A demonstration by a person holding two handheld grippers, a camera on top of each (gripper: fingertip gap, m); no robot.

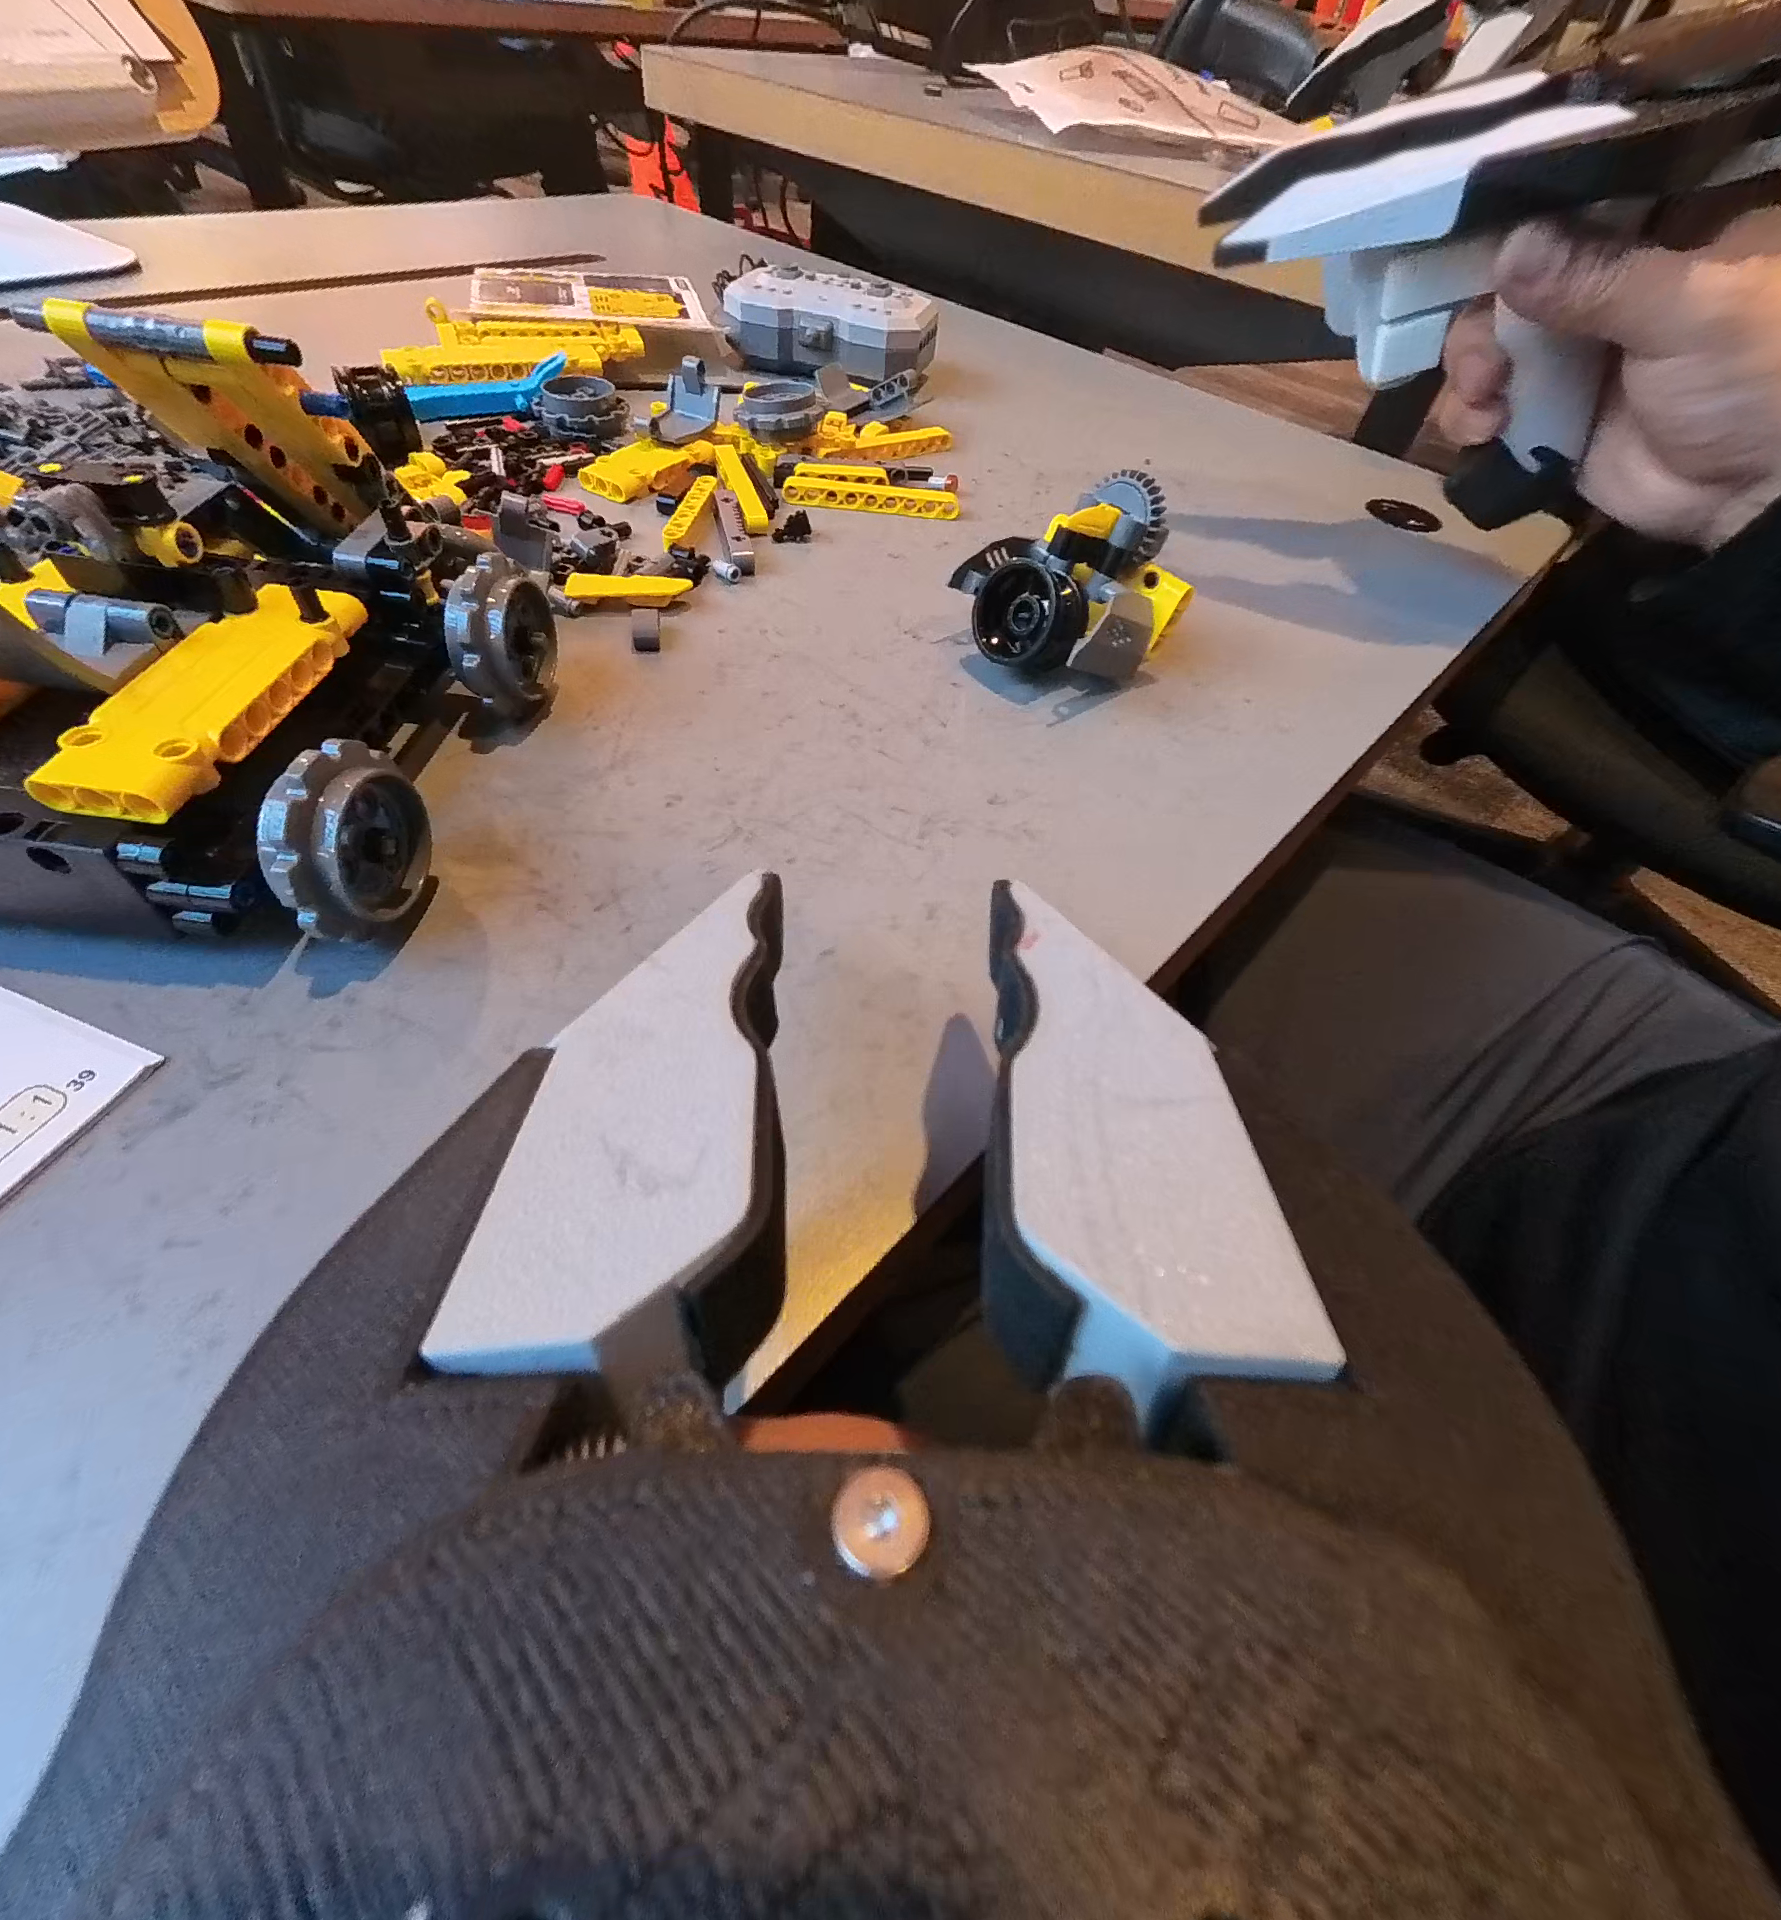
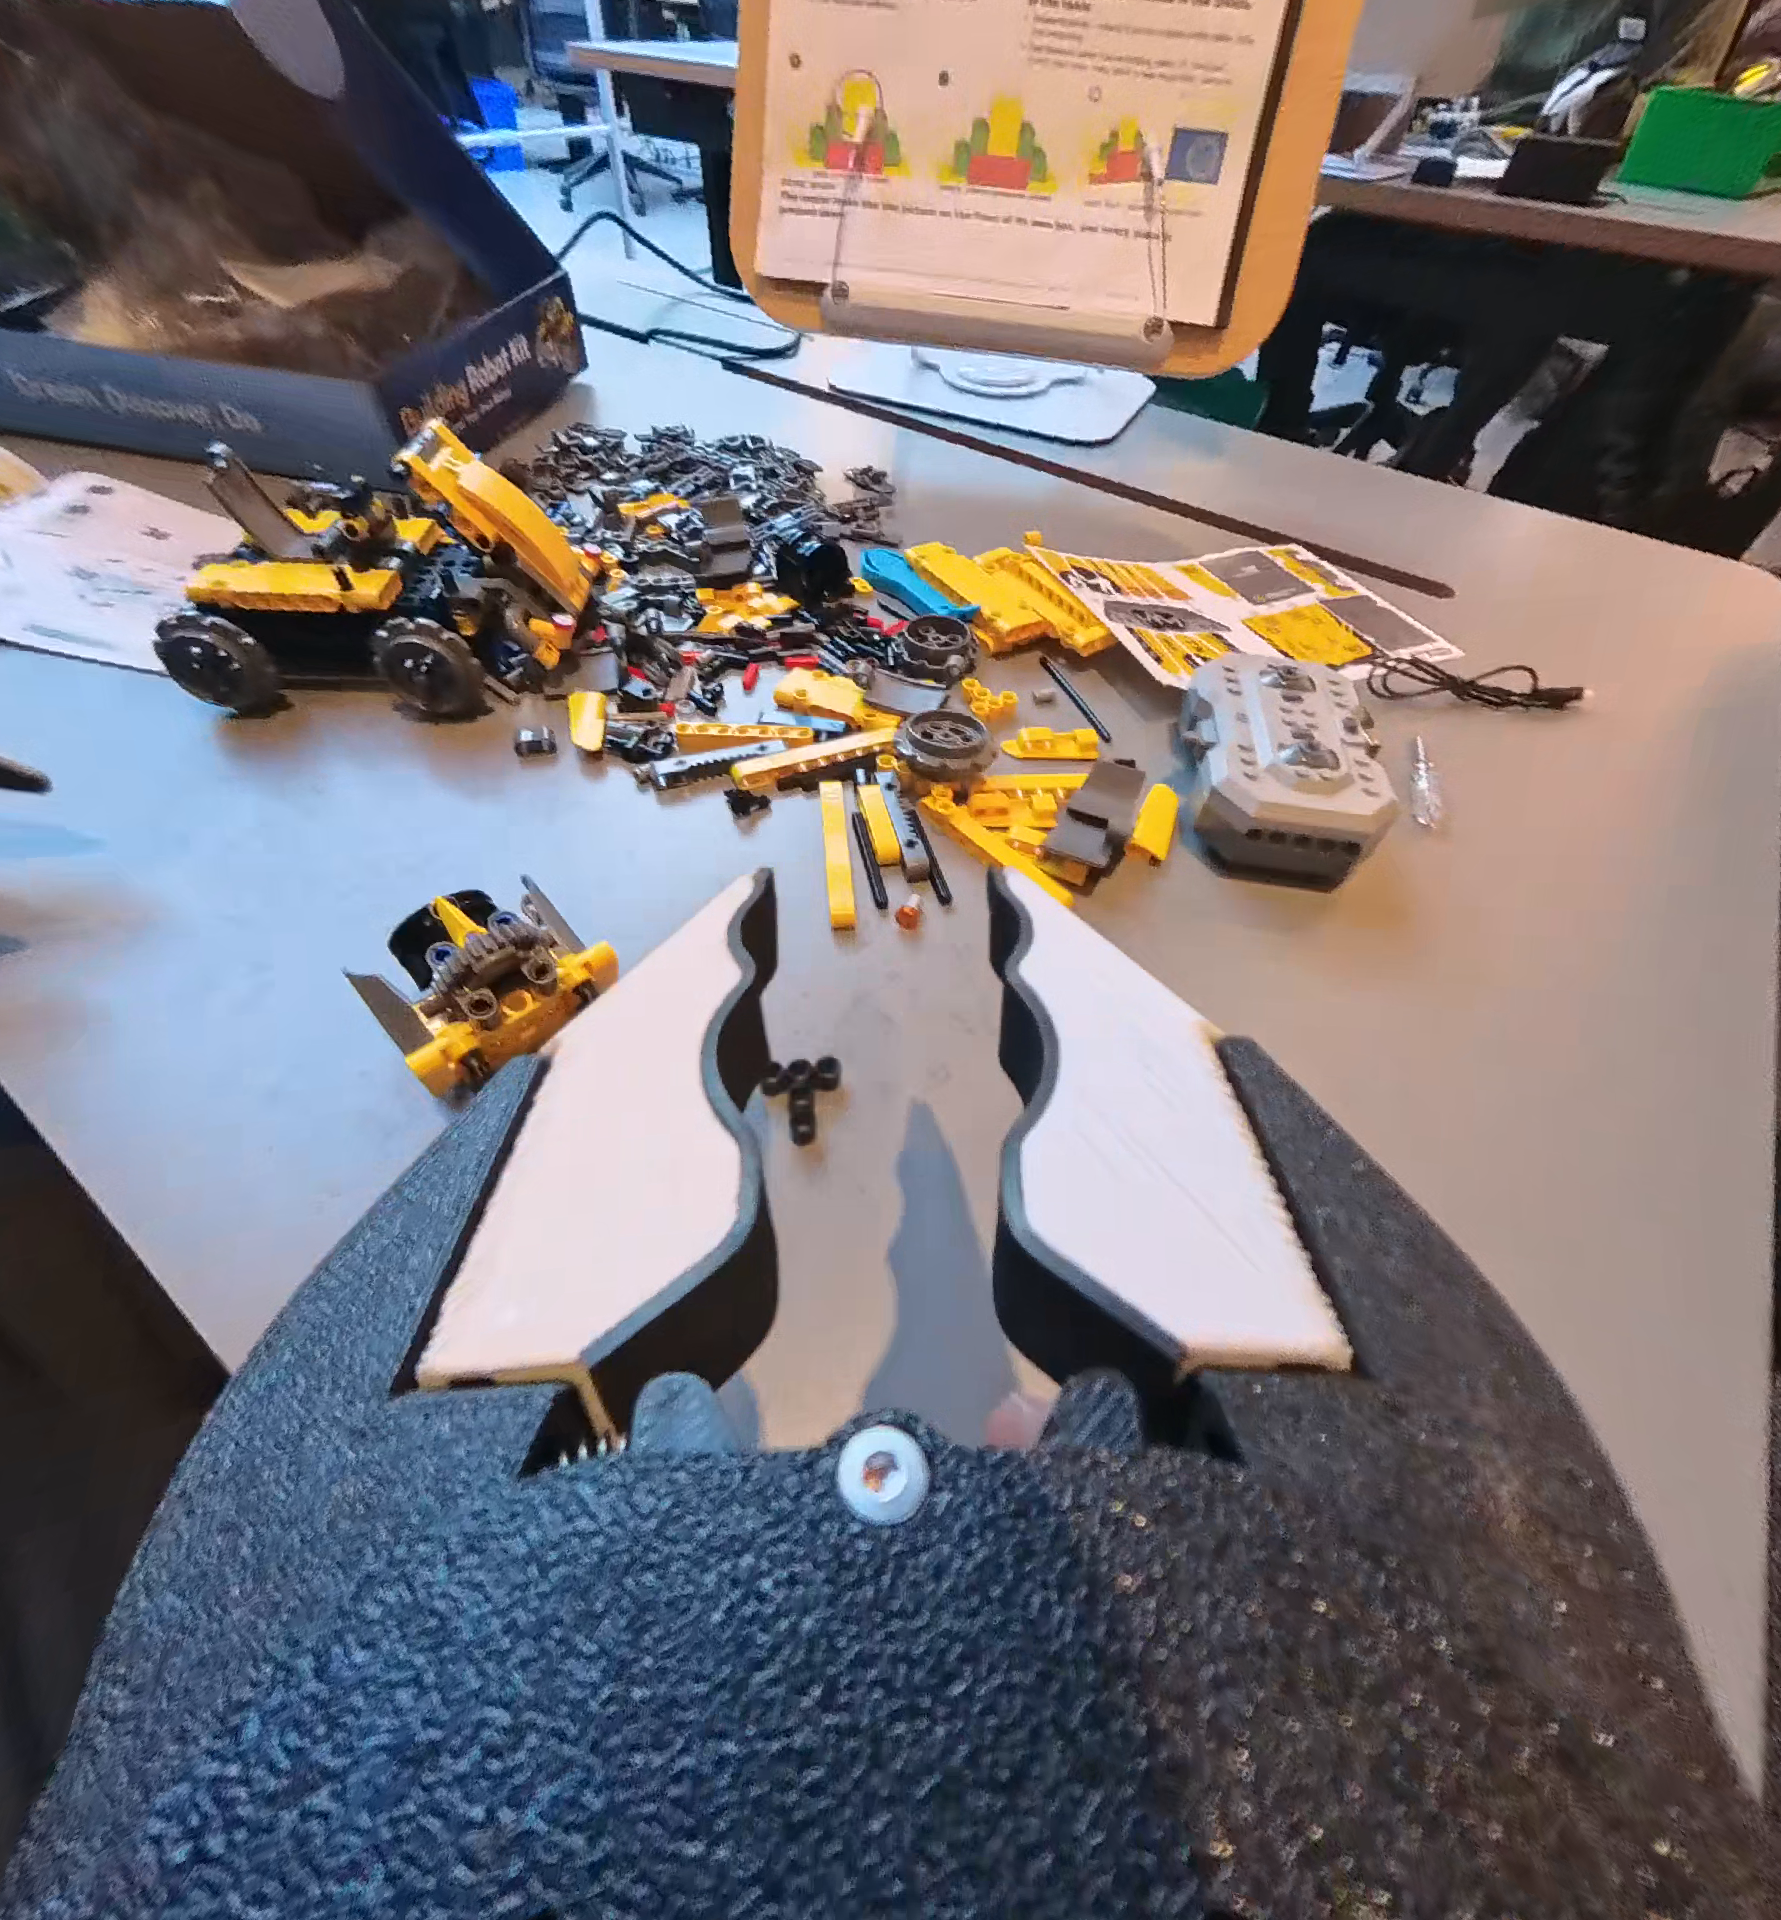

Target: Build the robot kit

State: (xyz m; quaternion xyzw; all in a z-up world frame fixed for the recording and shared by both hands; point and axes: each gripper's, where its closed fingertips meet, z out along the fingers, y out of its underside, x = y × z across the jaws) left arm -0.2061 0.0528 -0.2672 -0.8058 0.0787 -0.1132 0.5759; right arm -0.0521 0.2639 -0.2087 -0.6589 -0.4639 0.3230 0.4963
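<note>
One yellow wheeled model [image 1: 190,644] stands at left on the grey table [image 1: 761,748]. The left gripper [image 1: 881,904] hovers empty, fingers apart. One small yellow sub-assembly [image 2: 491,987] lies just beside the right gripper [image 2: 881,904], also spread and empty.

Lettering runs along the side of a dark blue box [image 2: 470,384]. A white instruction page [image 1: 13,1101] carries printed marks at its corner. A clipped sheet [image 2: 1011,156] on a stand and a yellow-and-black sticker sheet [image 2: 1250,603] bear small print, too blurred to make out.
</note>
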